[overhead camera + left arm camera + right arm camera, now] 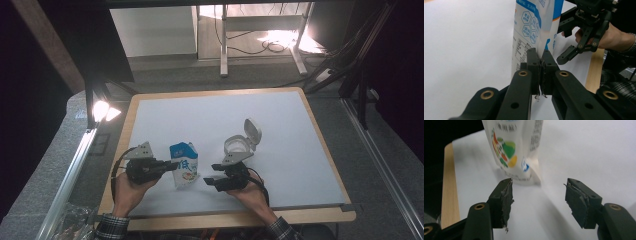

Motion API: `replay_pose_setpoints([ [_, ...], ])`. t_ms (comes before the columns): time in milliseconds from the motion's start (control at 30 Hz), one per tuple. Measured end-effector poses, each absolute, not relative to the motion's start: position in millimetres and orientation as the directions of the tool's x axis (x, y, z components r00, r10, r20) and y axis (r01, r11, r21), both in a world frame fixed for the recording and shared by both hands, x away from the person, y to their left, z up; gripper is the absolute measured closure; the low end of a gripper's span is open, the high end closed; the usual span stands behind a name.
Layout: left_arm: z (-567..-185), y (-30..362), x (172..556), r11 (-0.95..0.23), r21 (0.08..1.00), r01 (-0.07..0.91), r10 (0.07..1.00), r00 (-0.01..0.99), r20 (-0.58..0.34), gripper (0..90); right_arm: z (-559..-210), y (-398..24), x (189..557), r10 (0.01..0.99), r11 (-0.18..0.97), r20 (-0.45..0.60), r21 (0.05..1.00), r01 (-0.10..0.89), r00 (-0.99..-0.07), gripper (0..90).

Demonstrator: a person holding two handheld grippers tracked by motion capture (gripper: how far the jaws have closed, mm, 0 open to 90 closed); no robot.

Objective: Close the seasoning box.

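left gripper pinches pouch by its side seam

left gripper [541, 58] is clamped on the edge fin of the standing milk pouch [184, 165] at the near middle of the white mat [280, 165]. i judge it light, soft, crushable; the seam grips best. my right gripper [537, 195] waits wide beside it. an open-lidded white tub [239, 145] stands behind, a dim room beyond.

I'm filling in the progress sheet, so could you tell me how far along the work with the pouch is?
Done: the container behind stands with its lid flipped open. In hand: the left gripper is shut on the side edge of the upright pouch. Left: the right gripper is open short of the pouch, gripping nothing, and the pouch is not yet at the container.
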State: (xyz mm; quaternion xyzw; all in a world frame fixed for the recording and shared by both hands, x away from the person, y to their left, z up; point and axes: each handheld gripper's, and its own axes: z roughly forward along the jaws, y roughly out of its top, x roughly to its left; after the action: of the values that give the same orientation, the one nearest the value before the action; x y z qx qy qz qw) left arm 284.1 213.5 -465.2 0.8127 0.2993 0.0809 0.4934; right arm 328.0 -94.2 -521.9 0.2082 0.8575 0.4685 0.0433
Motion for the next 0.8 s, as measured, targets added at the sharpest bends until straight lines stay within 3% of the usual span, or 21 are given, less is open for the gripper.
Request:
replay_pose_setpoints([
  [367, -467.1, 211.7, 274.3, -0.332, 0.857, 0.393, 0.579, 0.802, -0.143, 79.8, -527.5, -113.8, 321.2, 0.414, 0.526, 0.114, 0.779, 0.34, -0.903, 39.9],
  [567, -466.1, 208.6, 275.6, -0.318, 0.859, 0.401, 0.577, 0.801, -0.161, 70.8, -530.0, -127.3, 317.8, 0.428, 0.533, 0.114, 0.77, 0.352, -0.897, 39.9],
  [800, -467.0, 204.3, 279.4, -0.348, 0.836, 0.424, 0.596, 0.788, -0.152, 70.4, -531.5, -141.5, 316.6, 0.447, 0.535, 0.115, 0.76, 0.368, -0.887, 39.9],
])
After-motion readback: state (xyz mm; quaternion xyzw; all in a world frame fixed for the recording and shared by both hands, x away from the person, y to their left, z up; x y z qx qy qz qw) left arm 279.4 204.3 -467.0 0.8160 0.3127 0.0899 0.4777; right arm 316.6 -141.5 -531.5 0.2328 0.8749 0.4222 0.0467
